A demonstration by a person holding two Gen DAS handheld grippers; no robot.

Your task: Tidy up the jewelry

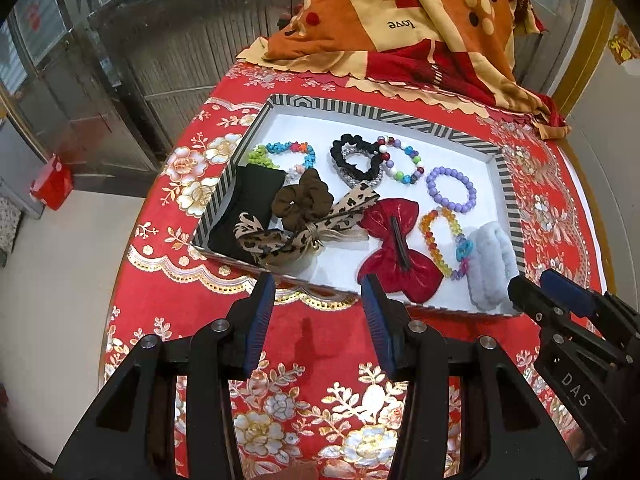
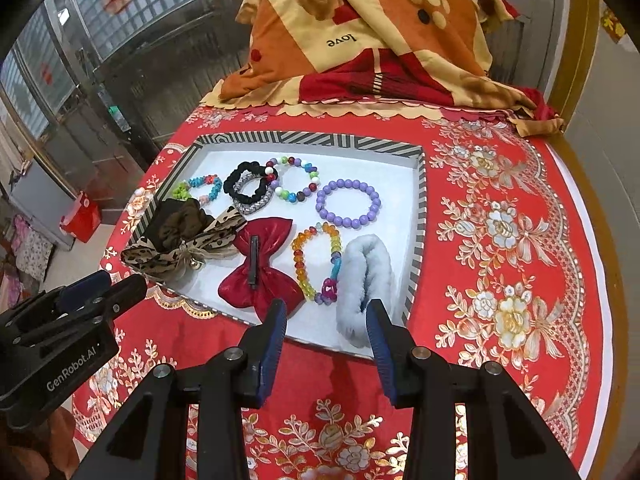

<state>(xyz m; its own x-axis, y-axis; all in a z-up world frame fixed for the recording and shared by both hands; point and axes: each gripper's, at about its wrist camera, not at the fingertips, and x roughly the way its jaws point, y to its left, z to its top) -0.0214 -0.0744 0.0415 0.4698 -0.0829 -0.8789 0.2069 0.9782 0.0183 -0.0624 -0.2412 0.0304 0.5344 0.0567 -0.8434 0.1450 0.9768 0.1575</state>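
A shallow tray (image 1: 507, 196) with a black-and-white striped rim and white floor sits on my table, which is covered by a red floral cloth (image 1: 308, 364). At the tray's left edge lies a black fabric piece (image 1: 240, 208), with a green and turquoise bead bracelet (image 1: 280, 152) just beyond it. A brown scrunchie (image 1: 302, 200) rests against the black piece, and a leopard-print bow (image 1: 296, 232) stretches across the near left corner, overlapping the rim. Farther back in the middle, a black scrunchie (image 1: 352, 156) lies over a grey sparkly one, touching a mixed-colour bead bracelet (image 1: 402, 160). Nearer to me, a red shiny bow (image 1: 394, 248) lies with its dark clip facing up. Right of it sit a lilac bead bracelet (image 1: 452, 188) on the far side and an orange-and-yellow crystal bracelet (image 1: 444, 240) on the near side. A fluffy grey-white scrunchie (image 1: 490, 264) fills the near right corner.

My left gripper (image 1: 318, 320) hovers above the cloth just short of the tray's near rim, its fingers spread with nothing between them. My right gripper (image 2: 326, 340) hangs over the near right corner, fingers apart and empty, the fluffy scrunchie's near end showing between the tips. A folded orange and cream blanket (image 1: 400, 12) lies at the table's far end.
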